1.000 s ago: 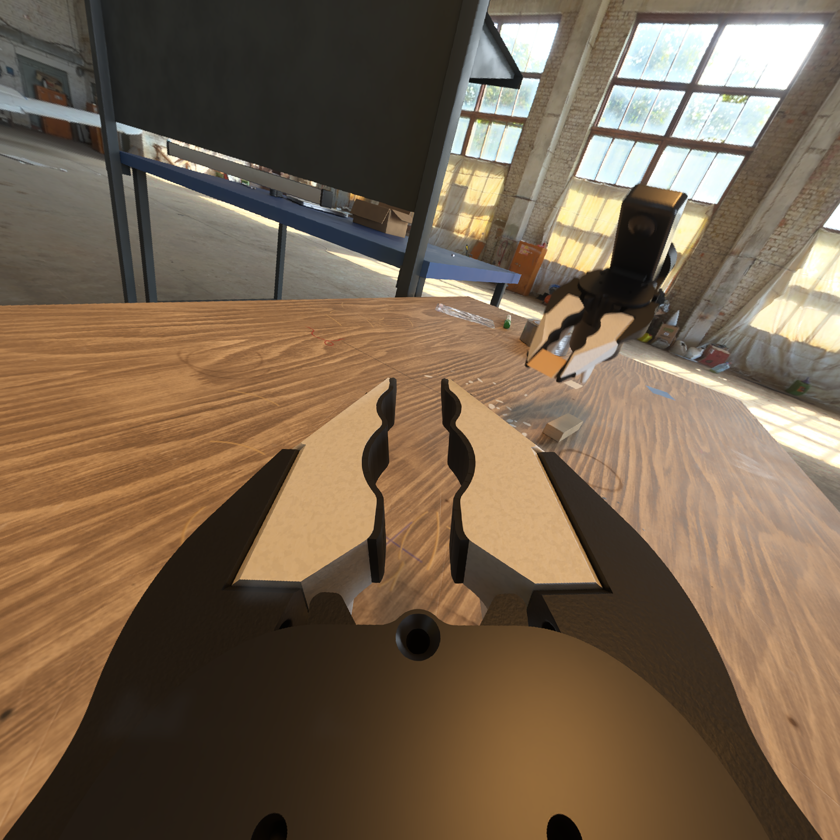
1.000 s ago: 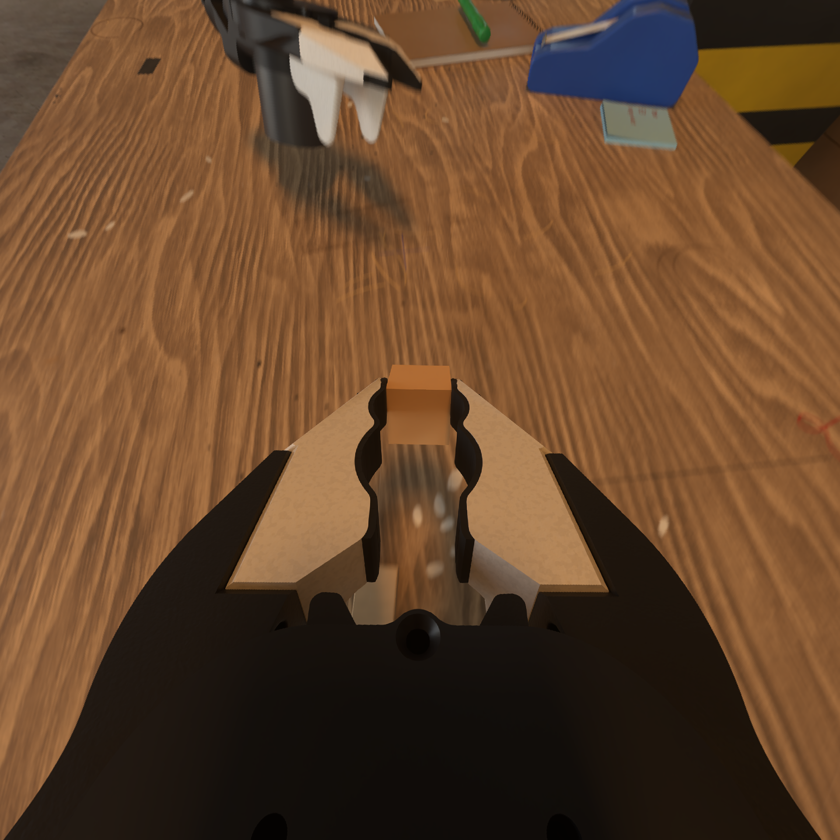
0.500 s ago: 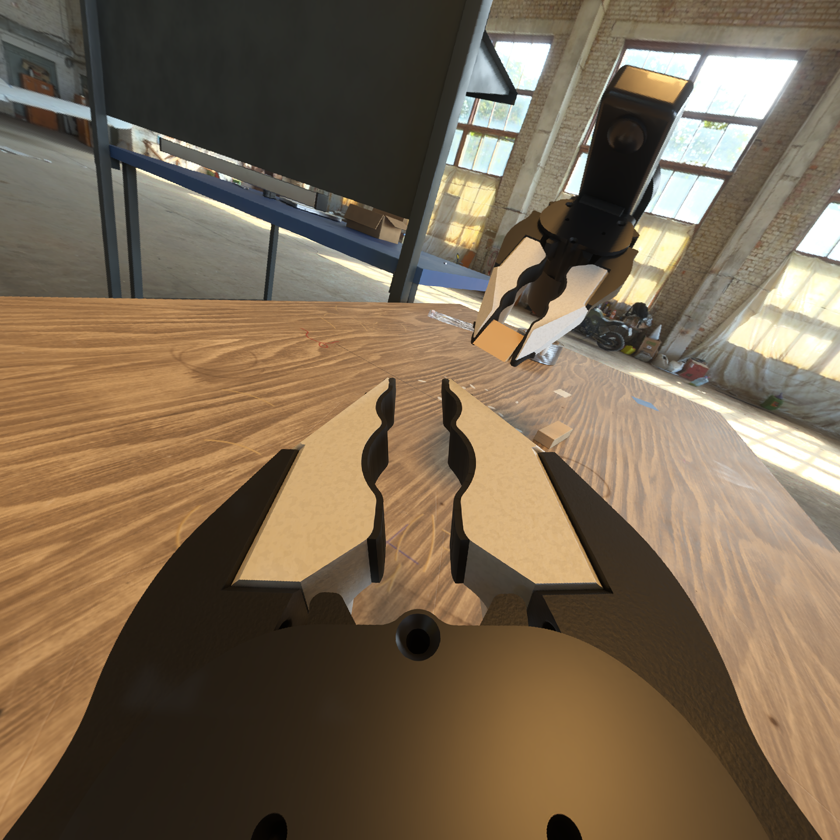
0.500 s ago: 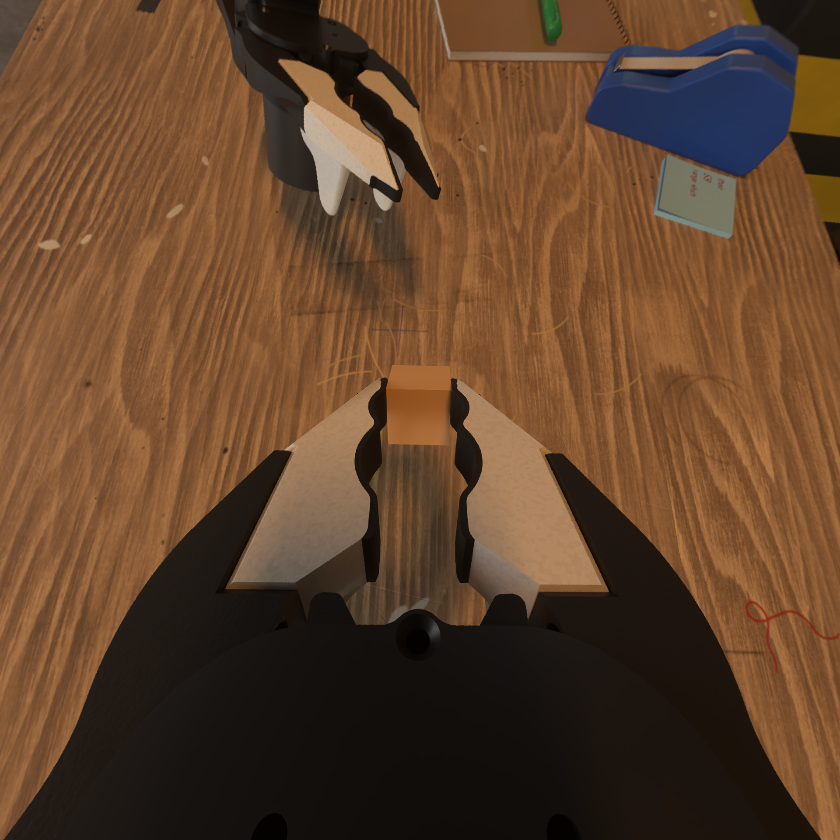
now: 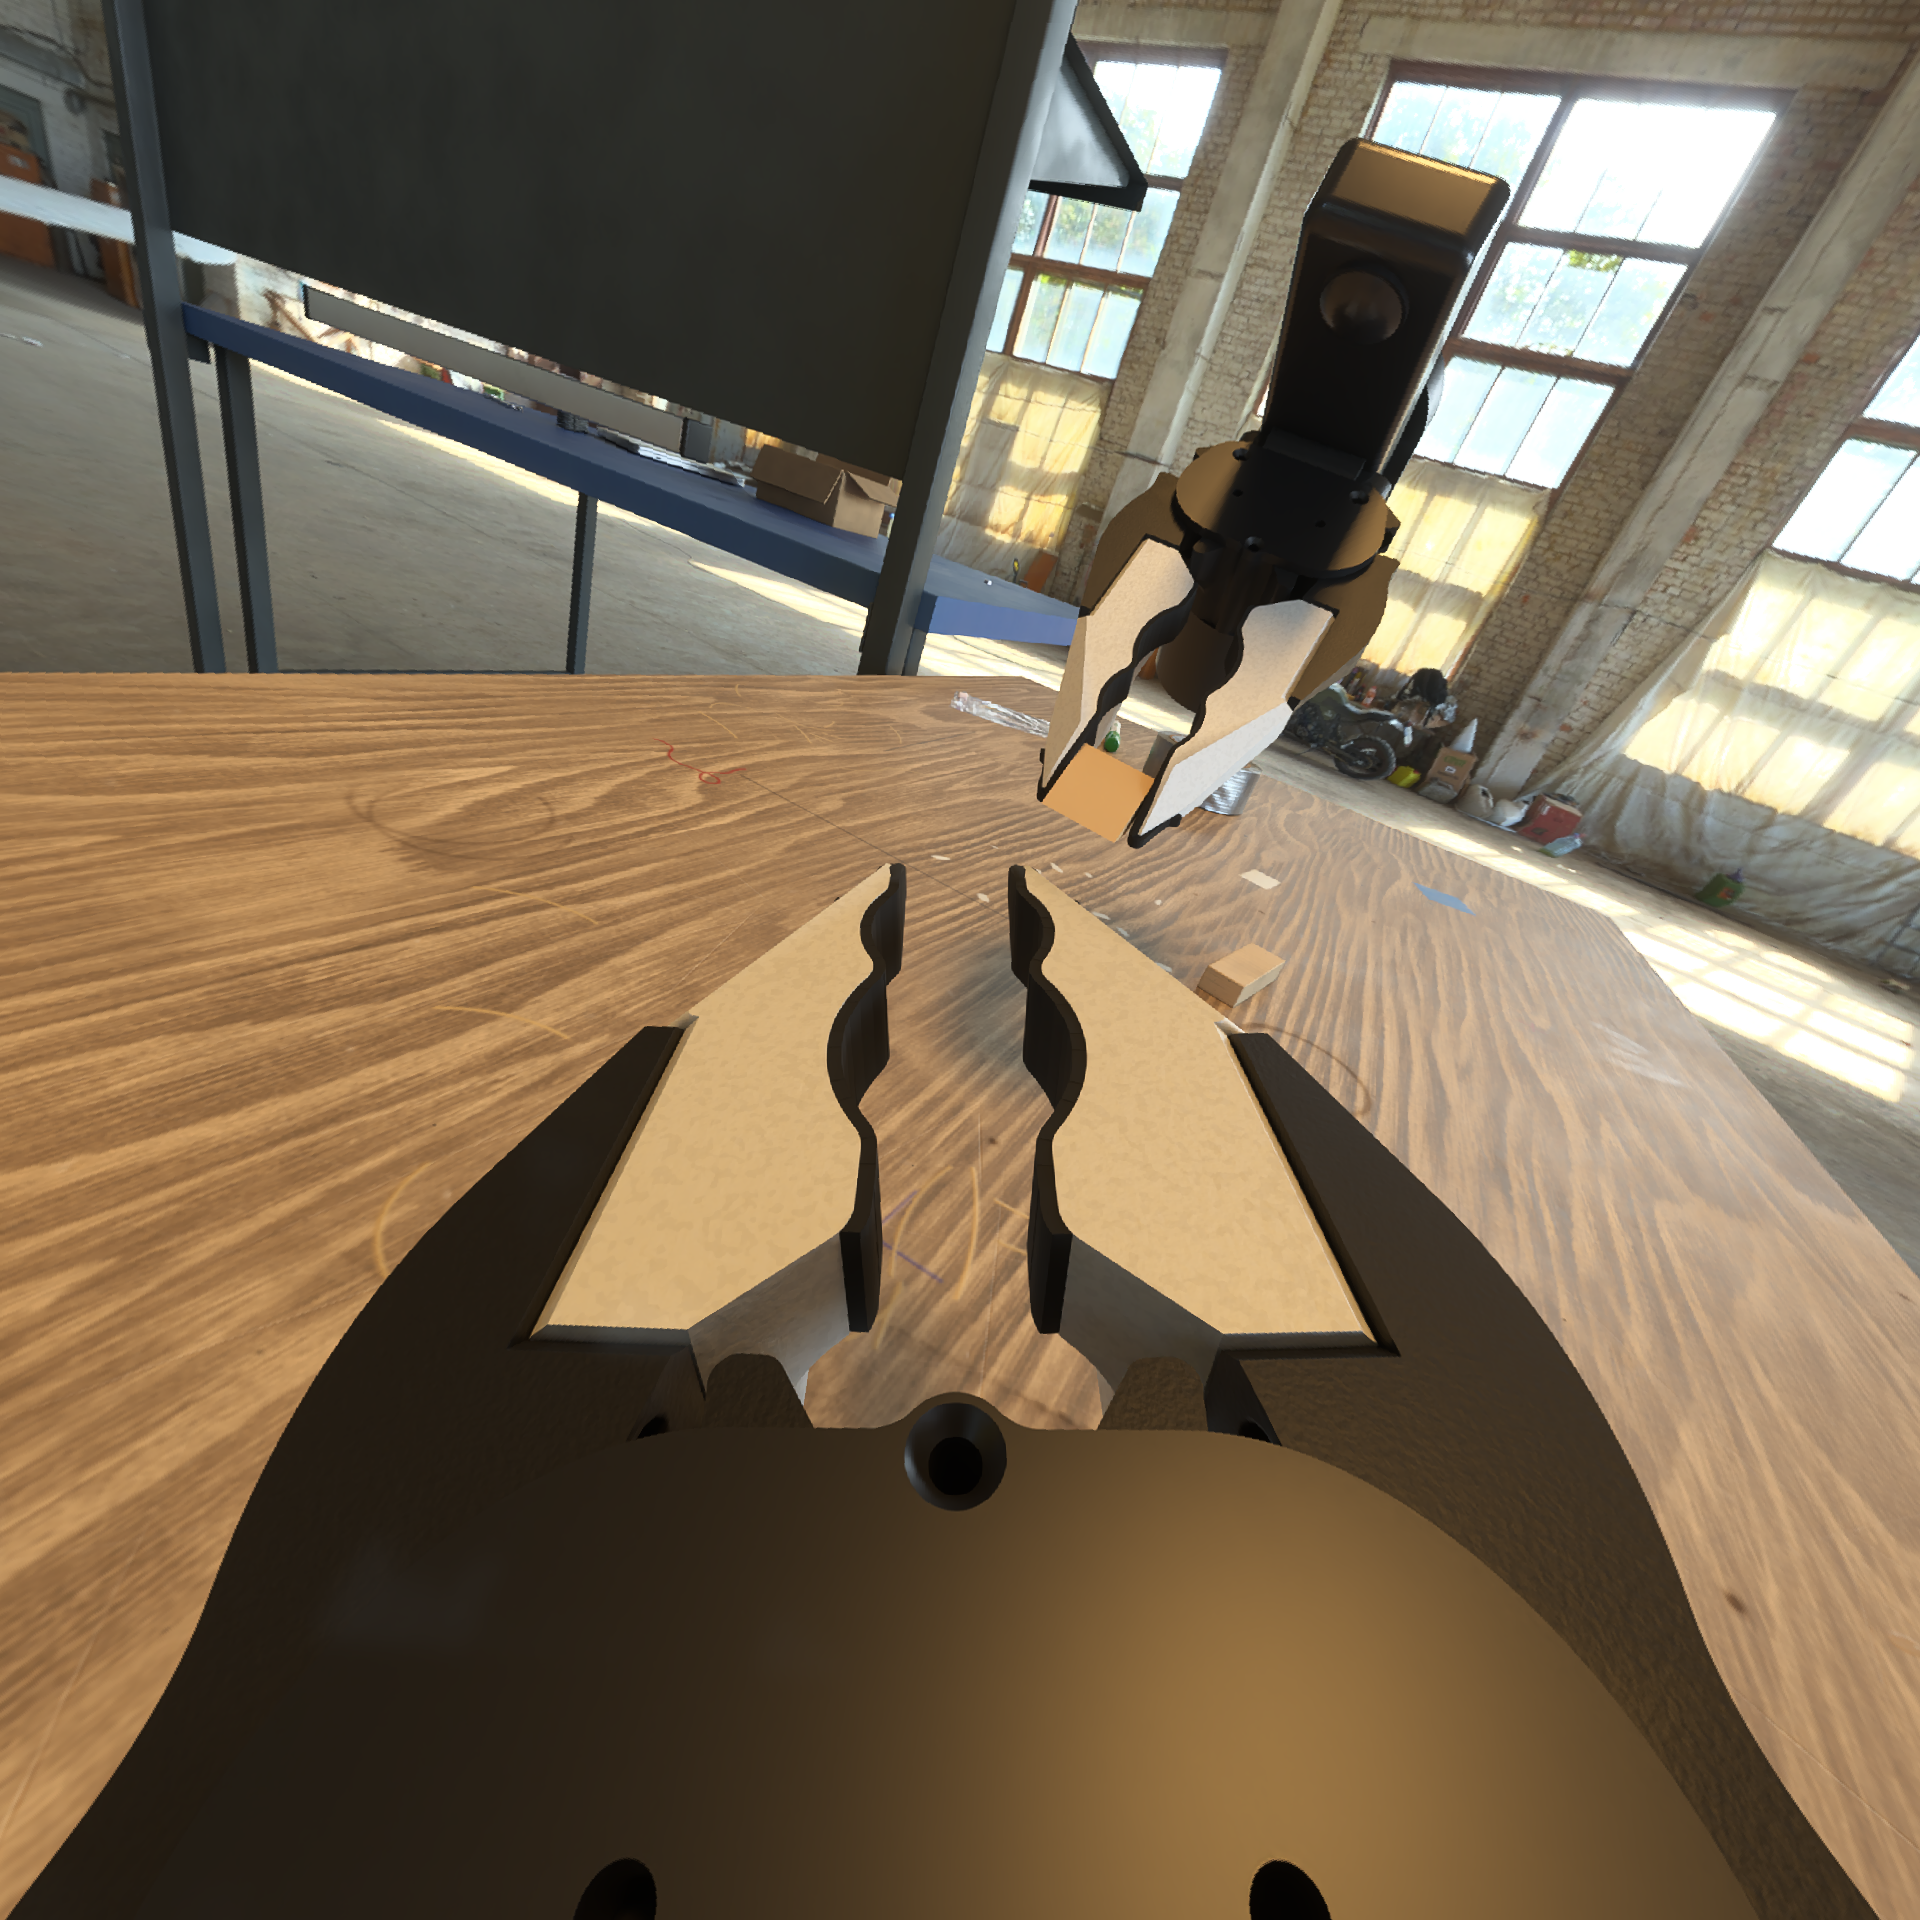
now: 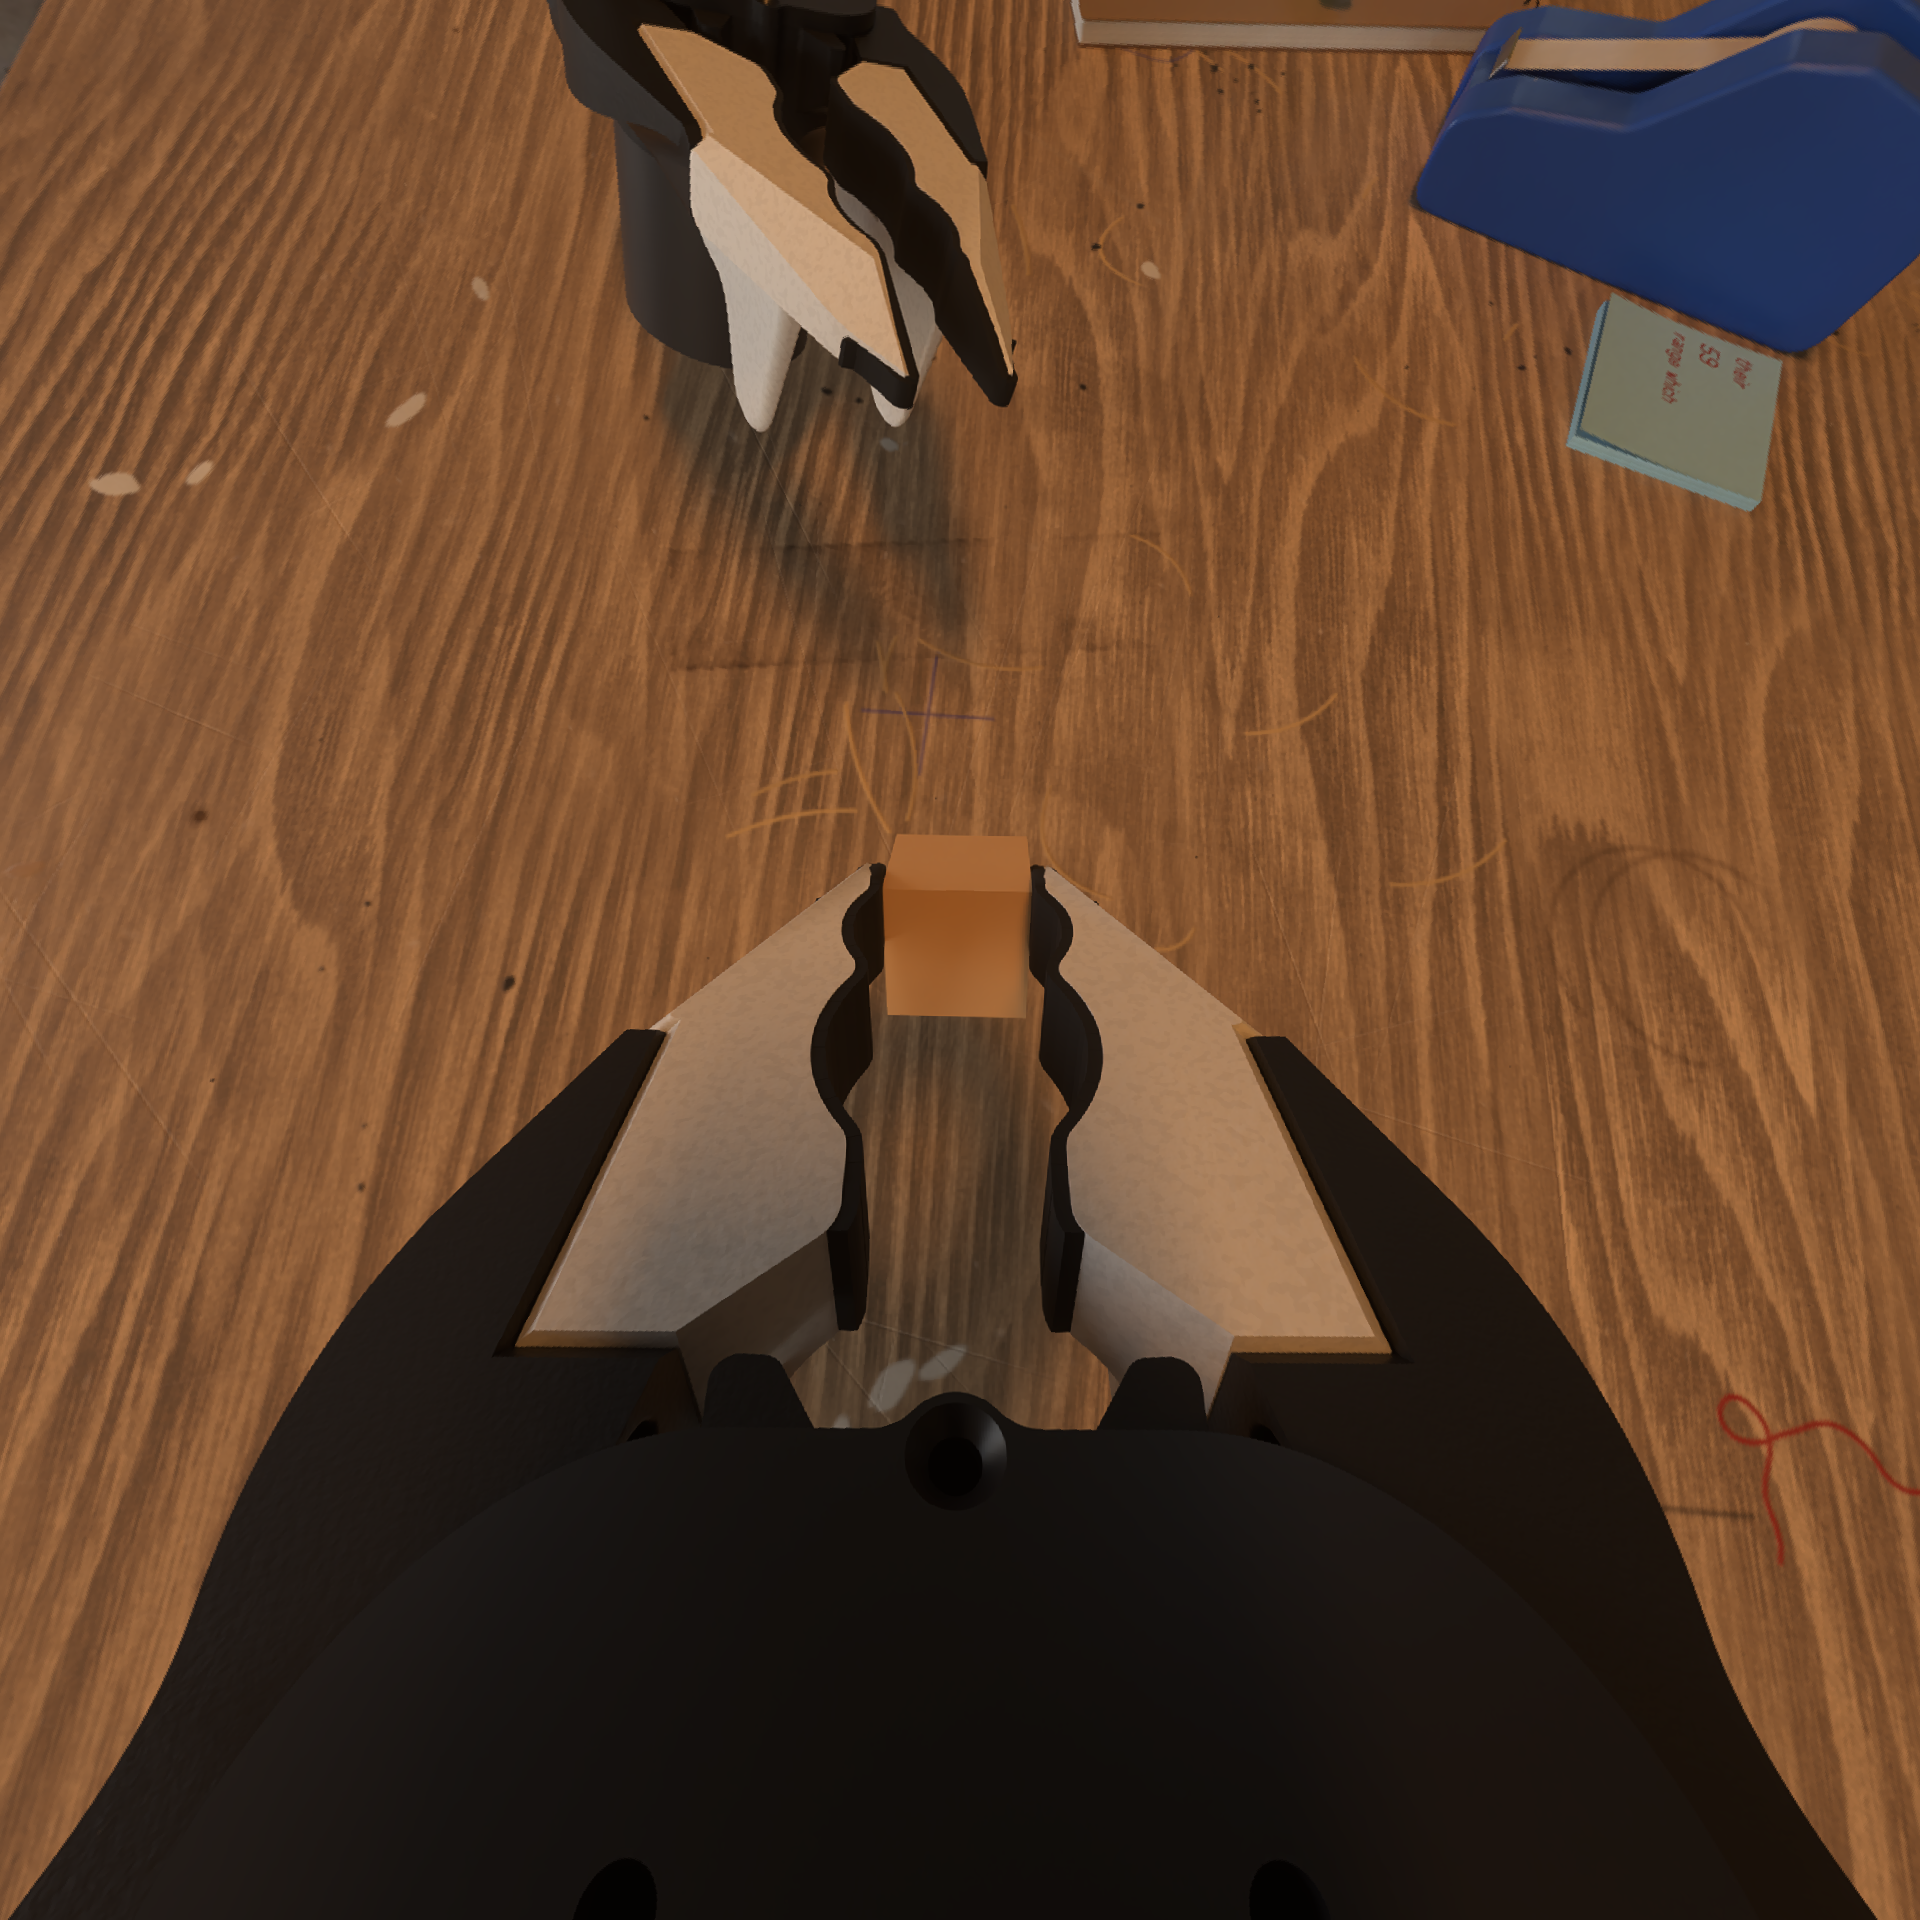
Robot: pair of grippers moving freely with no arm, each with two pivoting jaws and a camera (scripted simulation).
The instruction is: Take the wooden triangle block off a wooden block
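Two blocks: one [image 6: 954, 925] clamped aloft, one [image 5: 1241, 974] on the table [image 5: 312, 935].

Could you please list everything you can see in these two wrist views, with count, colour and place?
Wooden triangle block: one, orange-brown, gripped above the table.
Wooden block: one, pale, lying on the table past the left gripper.
Table: one, brown wood grain, under everything.
Tape dispenser: one, blue, top right of the right wrist view.
Note pad: one, light blue-green, beside the dispenser.
Notebook: one, brown cover, at the top edge, mostly cut off.
Board on a stand: one, dark, beyond the table.
Left gripper: one, fingers apart, empty, low over the table.
Right gripper: one, fingers closed on the triangle block.
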